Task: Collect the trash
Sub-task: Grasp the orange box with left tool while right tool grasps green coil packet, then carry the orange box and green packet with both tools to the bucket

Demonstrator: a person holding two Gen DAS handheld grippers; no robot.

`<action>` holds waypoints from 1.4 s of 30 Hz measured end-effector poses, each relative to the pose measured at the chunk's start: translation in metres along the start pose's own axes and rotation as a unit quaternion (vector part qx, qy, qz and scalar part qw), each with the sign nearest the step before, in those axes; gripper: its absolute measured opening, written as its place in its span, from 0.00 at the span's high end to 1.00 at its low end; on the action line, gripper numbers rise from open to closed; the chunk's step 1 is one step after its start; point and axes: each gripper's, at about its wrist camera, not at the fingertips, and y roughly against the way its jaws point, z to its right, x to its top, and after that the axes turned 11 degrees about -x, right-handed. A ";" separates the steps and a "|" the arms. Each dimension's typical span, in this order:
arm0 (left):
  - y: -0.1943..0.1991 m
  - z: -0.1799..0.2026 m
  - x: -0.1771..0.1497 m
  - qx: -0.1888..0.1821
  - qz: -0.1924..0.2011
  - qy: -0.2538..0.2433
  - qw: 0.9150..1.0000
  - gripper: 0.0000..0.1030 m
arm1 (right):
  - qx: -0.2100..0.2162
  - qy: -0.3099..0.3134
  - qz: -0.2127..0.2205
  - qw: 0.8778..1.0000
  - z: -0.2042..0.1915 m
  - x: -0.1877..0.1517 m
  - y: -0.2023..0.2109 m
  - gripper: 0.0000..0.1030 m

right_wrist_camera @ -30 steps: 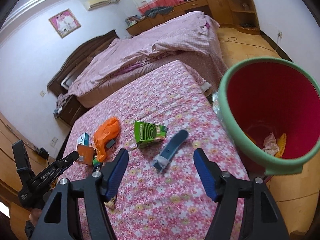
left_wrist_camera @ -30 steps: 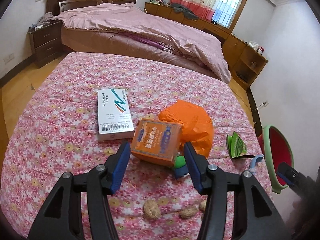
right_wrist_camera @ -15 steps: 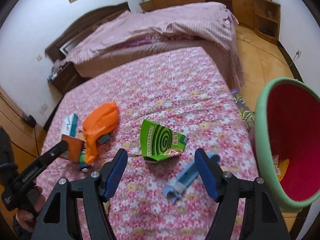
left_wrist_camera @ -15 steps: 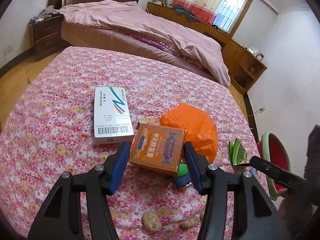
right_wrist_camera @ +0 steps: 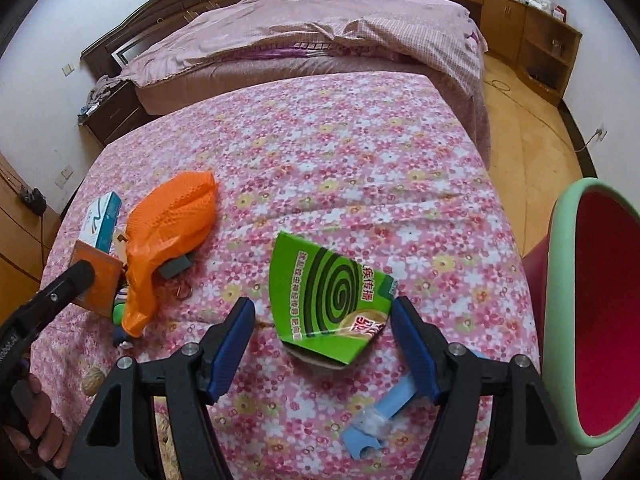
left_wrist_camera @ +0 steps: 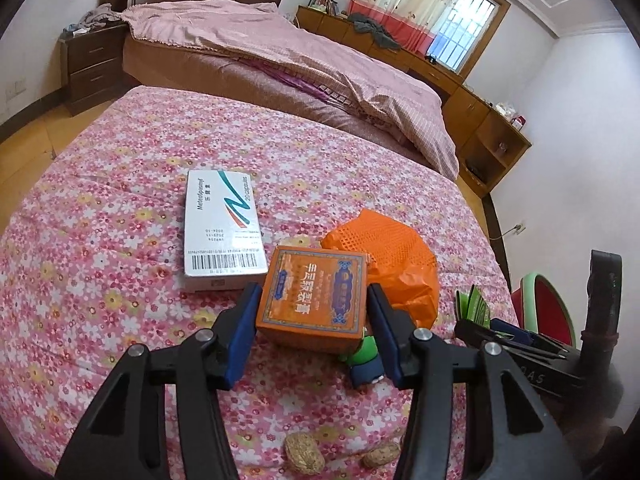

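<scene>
An orange box (left_wrist_camera: 316,300) lies on the flowered table; my left gripper (left_wrist_camera: 314,320) is open with its jaws on either side of it, not clamped. The box also shows in the right wrist view (right_wrist_camera: 100,284). A torn green mosquito-coil box (right_wrist_camera: 332,300) lies between the open jaws of my right gripper (right_wrist_camera: 322,336); it shows in the left wrist view too (left_wrist_camera: 474,306). A red bin with a green rim (right_wrist_camera: 560,320) stands off the table's right edge. An orange mesh bag (left_wrist_camera: 384,252), a white medicine box (left_wrist_camera: 222,226) and a blue plastic piece (right_wrist_camera: 380,420) also lie on the table.
Walnuts (left_wrist_camera: 304,452) and a small green and blue item (left_wrist_camera: 366,360) lie near the table's front edge. A grey block (right_wrist_camera: 176,266) and a small ring (right_wrist_camera: 182,292) lie by the orange bag. A bed (left_wrist_camera: 280,48) stands beyond the table.
Both grippers have moved forward: the left one now straddles the orange box, the right one has swung left from the bin and now straddles the green box. Both stay open.
</scene>
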 end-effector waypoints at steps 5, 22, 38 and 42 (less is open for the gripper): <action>0.017 0.003 -0.001 -0.003 0.016 -0.002 1.000 0.49 | -0.025 0.008 0.014 1.000 -0.007 -0.001 -0.001 0.37; 0.066 0.032 -0.012 -0.013 0.039 -0.033 0.999 0.49 | 0.070 -0.035 0.066 0.995 0.000 -0.026 0.066 0.38; 0.088 0.127 -0.028 -0.065 0.023 -0.100 0.993 0.49 | 0.087 -0.123 0.134 0.979 0.076 -0.066 0.144 0.38; 0.080 0.158 -0.031 -0.080 0.009 -0.123 0.989 0.49 | 0.076 -0.153 0.141 0.975 0.107 -0.076 0.152 0.38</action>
